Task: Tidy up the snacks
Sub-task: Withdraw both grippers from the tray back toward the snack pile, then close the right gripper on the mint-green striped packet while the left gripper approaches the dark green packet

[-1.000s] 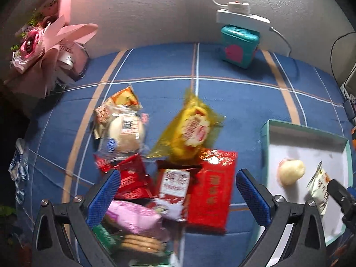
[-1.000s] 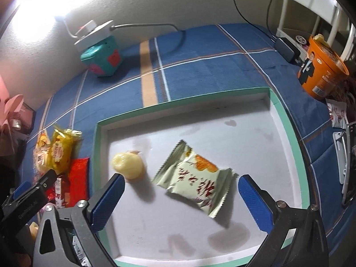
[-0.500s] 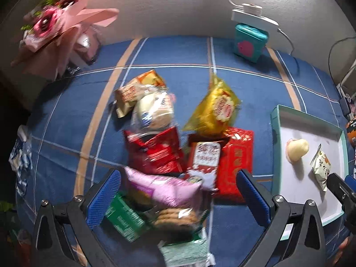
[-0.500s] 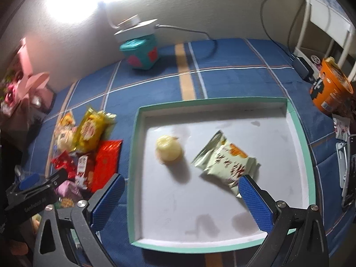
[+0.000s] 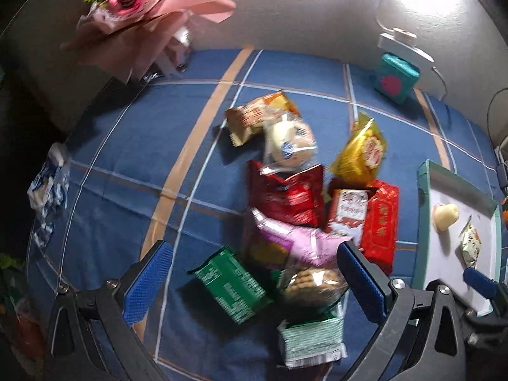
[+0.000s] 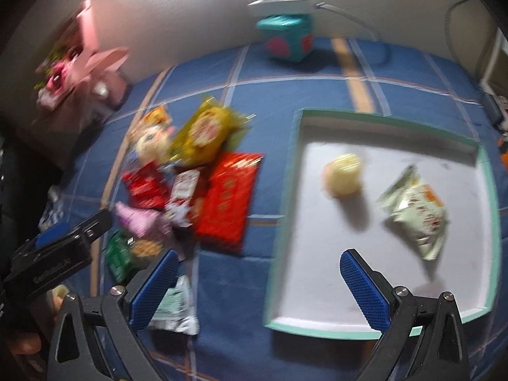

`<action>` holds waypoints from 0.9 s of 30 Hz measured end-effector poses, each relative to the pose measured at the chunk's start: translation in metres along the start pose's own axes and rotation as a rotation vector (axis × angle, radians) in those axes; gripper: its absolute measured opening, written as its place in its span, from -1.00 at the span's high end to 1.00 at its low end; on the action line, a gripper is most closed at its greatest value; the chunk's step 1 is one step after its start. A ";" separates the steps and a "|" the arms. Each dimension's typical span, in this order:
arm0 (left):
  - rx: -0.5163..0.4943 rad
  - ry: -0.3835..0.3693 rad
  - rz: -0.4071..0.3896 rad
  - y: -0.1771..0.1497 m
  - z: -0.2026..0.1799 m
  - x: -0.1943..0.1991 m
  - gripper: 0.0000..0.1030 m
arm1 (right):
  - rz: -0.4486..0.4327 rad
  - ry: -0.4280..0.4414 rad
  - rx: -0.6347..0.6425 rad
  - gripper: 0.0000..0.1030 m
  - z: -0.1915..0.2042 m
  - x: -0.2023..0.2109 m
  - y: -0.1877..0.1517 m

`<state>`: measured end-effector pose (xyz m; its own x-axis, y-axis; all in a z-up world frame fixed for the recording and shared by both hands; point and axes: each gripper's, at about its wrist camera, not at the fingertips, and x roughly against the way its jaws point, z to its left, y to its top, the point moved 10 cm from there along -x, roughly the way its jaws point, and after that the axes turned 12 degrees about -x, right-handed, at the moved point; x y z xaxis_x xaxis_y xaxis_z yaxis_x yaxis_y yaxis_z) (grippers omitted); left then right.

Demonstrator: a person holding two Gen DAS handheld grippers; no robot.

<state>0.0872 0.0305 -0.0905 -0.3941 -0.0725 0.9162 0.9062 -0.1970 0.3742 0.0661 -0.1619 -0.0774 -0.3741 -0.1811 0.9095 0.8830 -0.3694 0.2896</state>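
Both grippers, left (image 5: 254, 274) and right (image 6: 258, 281), have jaws spread wide, empty. The snack pile (image 5: 304, 197) fills mid-frame; the tray (image 6: 482, 171) sits at right.

A pink flower bunch (image 5: 143, 9) sits by the wall. A teal box (image 5: 398, 77) stands on the blue checked cloth (image 5: 127, 146).

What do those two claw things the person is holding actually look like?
Each gripper, left gripper and right gripper, has a black frame that splits into two angled arms with silver screws at the joints. The fingers end in bright blue pads with a fine dotted texture. Seen from the right wrist camera, the left gripper's black body carries small white lettering, too blurred to read.
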 end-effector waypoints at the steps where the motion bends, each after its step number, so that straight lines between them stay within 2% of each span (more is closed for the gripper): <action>1: 0.006 0.004 0.008 -0.003 0.003 -0.001 -1.00 | 0.015 0.012 0.012 -1.00 0.007 -0.004 -0.004; 8: 0.089 0.015 0.085 -0.033 0.027 -0.019 -1.00 | 0.104 0.019 0.093 -1.00 0.040 -0.030 -0.035; 13: 0.183 -0.017 0.153 -0.054 0.038 -0.036 -1.00 | 0.165 0.027 0.125 -1.00 0.057 -0.047 -0.058; 20: 0.271 0.007 0.167 -0.068 0.060 -0.038 -1.00 | 0.236 0.048 0.177 -1.00 0.085 -0.064 -0.090; 27: 0.299 -0.004 0.180 -0.073 0.069 -0.041 -1.00 | 0.257 -0.037 0.261 -1.00 0.094 -0.085 -0.111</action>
<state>0.0479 0.1149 -0.1455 -0.2238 -0.0764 0.9716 0.9662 0.1138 0.2315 0.0263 -0.0198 -0.1591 -0.1241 -0.2032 0.9712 0.9912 -0.0705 0.1119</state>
